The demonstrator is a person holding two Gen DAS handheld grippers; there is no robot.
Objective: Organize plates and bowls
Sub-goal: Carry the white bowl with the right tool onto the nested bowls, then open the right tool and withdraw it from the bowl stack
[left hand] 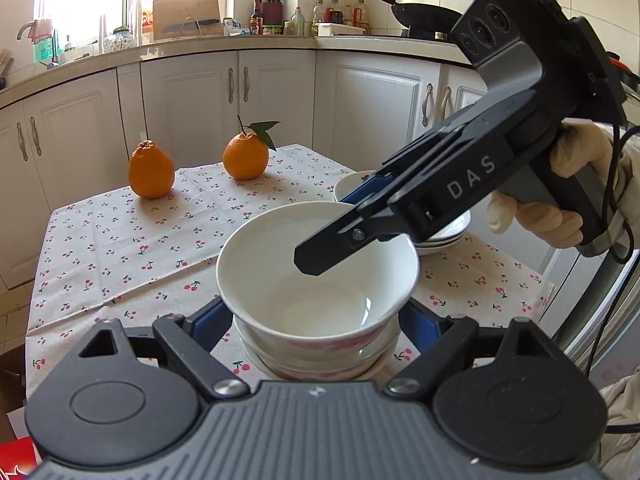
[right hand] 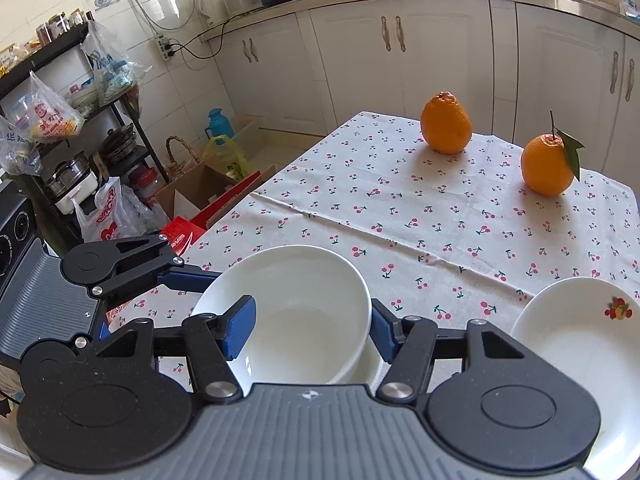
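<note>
**bowl stack on cherry-print surface, both tools at the top bowl**

- item: stack of bowls (left hand: 308,354), pink-patterned outside, standing at the near edge of the surface (left hand: 120,260). this stack is the reference for all places below.
- top bowl (left hand: 280,264): plain white inside, empty, upright, seated on the stack.
- left gripper (left hand: 316,316): fingers spread wide, one blue pad on each side of the stack just under the top bowl's rim. cannot tell whether the pads press on it.
- right gripper (right hand: 310,328): comes in from the stack's right, held by a gloved hand (left hand: 560,208). one finger is inside the top bowl and the other outside its wall. the gap is wider than the wall, so the rim is straddled, not clamped.
- plates (left hand: 444,236): white, piled just beyond the stack on its right. the upper one carries a small fruit print.
- two oranges (left hand: 151,170) (left hand: 245,156): well beyond the stack, at the far edge. one has a leaf.
</note>
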